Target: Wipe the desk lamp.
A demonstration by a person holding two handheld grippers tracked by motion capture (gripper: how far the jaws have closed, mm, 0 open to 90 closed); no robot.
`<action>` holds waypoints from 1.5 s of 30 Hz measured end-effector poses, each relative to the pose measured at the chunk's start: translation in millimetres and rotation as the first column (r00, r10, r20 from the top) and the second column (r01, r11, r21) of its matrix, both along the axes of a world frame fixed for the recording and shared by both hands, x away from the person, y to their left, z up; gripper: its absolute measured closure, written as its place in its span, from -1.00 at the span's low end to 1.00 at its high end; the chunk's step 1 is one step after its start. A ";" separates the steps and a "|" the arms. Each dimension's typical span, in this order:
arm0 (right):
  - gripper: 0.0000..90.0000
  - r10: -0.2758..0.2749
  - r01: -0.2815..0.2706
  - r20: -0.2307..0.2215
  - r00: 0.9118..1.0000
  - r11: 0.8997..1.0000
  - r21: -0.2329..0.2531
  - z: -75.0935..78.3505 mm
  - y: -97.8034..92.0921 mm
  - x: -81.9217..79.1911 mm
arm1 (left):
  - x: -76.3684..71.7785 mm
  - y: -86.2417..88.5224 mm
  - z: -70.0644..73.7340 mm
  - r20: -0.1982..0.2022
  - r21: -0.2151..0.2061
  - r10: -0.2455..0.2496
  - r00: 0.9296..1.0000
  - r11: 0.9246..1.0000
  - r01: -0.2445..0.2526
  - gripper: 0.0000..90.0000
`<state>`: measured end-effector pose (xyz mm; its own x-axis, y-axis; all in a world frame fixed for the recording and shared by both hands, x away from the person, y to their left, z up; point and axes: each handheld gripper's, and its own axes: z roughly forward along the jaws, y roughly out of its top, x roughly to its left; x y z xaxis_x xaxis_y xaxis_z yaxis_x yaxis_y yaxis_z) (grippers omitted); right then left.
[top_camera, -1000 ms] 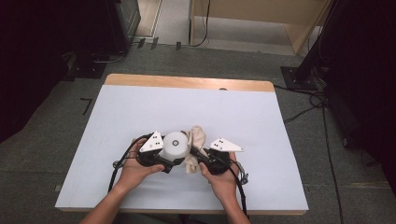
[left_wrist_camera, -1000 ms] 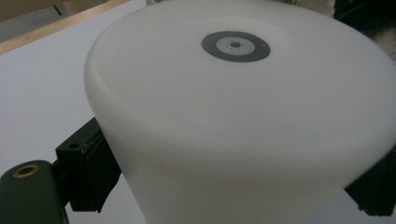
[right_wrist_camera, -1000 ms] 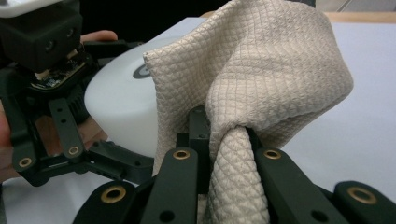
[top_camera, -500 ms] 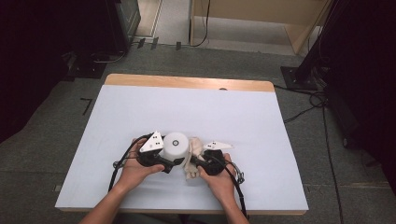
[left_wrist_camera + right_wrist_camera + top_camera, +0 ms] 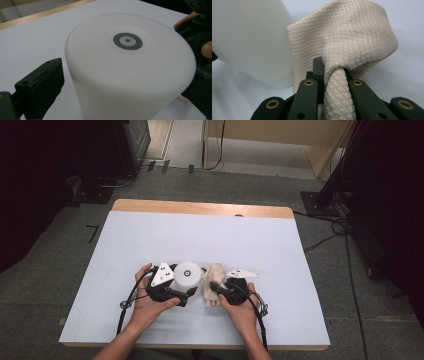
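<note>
Nearest the table's front edge, two forearms are seen coming in, each hand wrapped around a black gripper. The right gripper (image 5: 216, 287) is clamped on a bunched fold of beige waffle-weave cloth (image 5: 352, 40), its jaws pinched tight around the fabric, as the right gripper view makes plain. Just left of it, the left gripper (image 5: 189, 292) is set around an upturned white cup (image 5: 130, 72), one jaw pad (image 5: 40, 87) standing slightly apart from the wall in the left gripper view while the other side is hidden behind the cup, so a firm hold cannot be confirmed. The cup is placed base-up on the pale blue table (image 5: 200, 240), near its front middle, with the cloth pressed against its right side. Compared with a second ago, the cloth has been drawn down and in: then it stood tall beside the cup, now it is tucked low against the wall. This is judged to be wiping in progress, the cup's outside being rubbed while steadied. Beyond, the far tabletop lies bare up to its wooden edge (image 5: 200, 208).
</note>
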<state>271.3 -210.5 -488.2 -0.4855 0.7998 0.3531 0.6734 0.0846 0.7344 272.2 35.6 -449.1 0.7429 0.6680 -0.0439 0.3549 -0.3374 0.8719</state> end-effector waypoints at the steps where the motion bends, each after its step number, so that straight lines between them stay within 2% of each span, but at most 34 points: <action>1: 0.86 -0.007 0.007 0.002 1.000 1.000 0.002 0.2 -1.3 0.2 | -4.2 -5.5 0.8 -0.009 0.022 0.055 0.998 0.998 -0.055 -1.00; 4: 0.86 -0.021 0.021 0.003 1.000 1.000 0.005 0.2 -5.1 1.0 | -10.6 -14.7 -0.6 0.009 0.041 0.148 0.989 0.988 -0.148 -1.00; 7: 0.86 -0.025 0.025 -0.003 1.000 1.000 0.003 -0.8 -5.2 1.3 | -11.4 -19.2 -3.3 0.020 0.036 0.183 0.983 0.982 -0.184 -1.00; 11: 0.86 -0.022 0.022 0.001 1.000 1.000 -0.002 -1.2 -5.0 1.8 | -9.5 -18.0 -4.8 0.020 0.024 0.166 0.986 0.986 -0.166 -0.98; 13: 0.86 -0.026 0.026 0.001 1.000 1.000 -0.001 -0.9 -5.5 1.6 | -9.9 -16.8 -3.6 0.031 0.018 0.161 0.986 0.987 -0.162 -0.82; 15: 0.86 -0.028 0.028 0.005 1.000 1.000 -0.004 -0.8 -7.2 2.1 | -7.9 -14.7 -3.8 0.030 0.015 0.151 0.988 0.988 -0.151 -0.81; 20: 0.86 -0.033 0.033 0.013 0.999 0.999 0.006 1.3 -10.9 2.2 | 5.3 -2.6 -2.3 0.023 0.004 0.043 0.999 0.999 -0.043 -0.81; 23: 0.86 -0.037 0.036 0.026 0.999 0.999 0.019 6.3 -13.3 0.9 | 14.6 7.3 -0.6 0.049 0.000 -0.047 0.998 0.999 0.047 -0.81; 24: 0.86 -0.037 0.036 0.029 0.999 0.999 0.023 8.3 -13.9 0.3 | 19.9 13.4 0.2 0.050 -0.023 -0.103 0.993 0.994 0.104 -0.81; 25: 0.86 -0.035 0.034 0.045 0.998 0.999 0.030 12.1 -15.0 -0.6 | 21.8 15.5 0.3 0.051 -0.032 -0.123 0.991 0.992 0.125 -0.81; 26: 0.86 -0.036 0.034 0.049 0.998 0.999 0.034 13.5 -15.2 -1.0 | 25.1 19.5 -0.3 0.066 -0.050 -0.161 0.985 0.985 0.165 -0.81; 27: 0.86 -0.034 0.032 0.058 0.998 0.999 0.040 17.3 -15.6 -2.2 | 26.7 21.4 -1.0 0.087 -0.040 -0.187 0.979 0.981 0.191 -0.81; 30: 0.86 -0.022 0.016 0.097 0.995 0.998 0.056 28.1 -13.6 -6.7 | 28.4 19.7 -3.1 0.097 -0.001 -0.242 0.965 0.970 0.244 -0.81; 33: 0.86 -0.007 -0.005 0.153 0.988 0.997 0.079 41.6 -8.3 -14.1 | 27.6 13.8 -7.3 0.090 0.019 -0.276 0.957 0.961 0.275 -0.81; 36: 0.86 0.007 -0.029 0.229 0.973 0.995 0.094 59.8 -0.5 -24.4 | 27.7 11.9 -7.1 0.085 0.021 -0.267 0.960 0.964 0.267 -0.81; 38: 0.86 0.003 -0.031 0.260 0.965 0.994 0.103 67.6 2.5 -29.4 | 28.8 12.4 -7.6 0.073 0.012 -0.259 0.963 0.966 0.259 -0.81; 41: 0.86 0.007 -0.038 0.272 0.962 0.993 0.112 70.3 7.2 -32.3 | 28.7 11.6 -7.9 0.073 0.012 -0.255 0.964 0.967 0.255 -0.81; 44: 0.86 0.027 -0.054 0.247 0.969 0.993 0.101 63.1 14.1 -31.1 | 29.2 11.8 -8.2 0.071 0.009 -0.255 0.964 0.967 0.255 -0.81; 45: 0.86 0.031 -0.052 0.245 0.969 0.995 0.081 60.2 16.8 -30.6 | 29.1 11.8 -8.2 0.072 0.010 -0.255 0.964 0.967 0.254 -0.81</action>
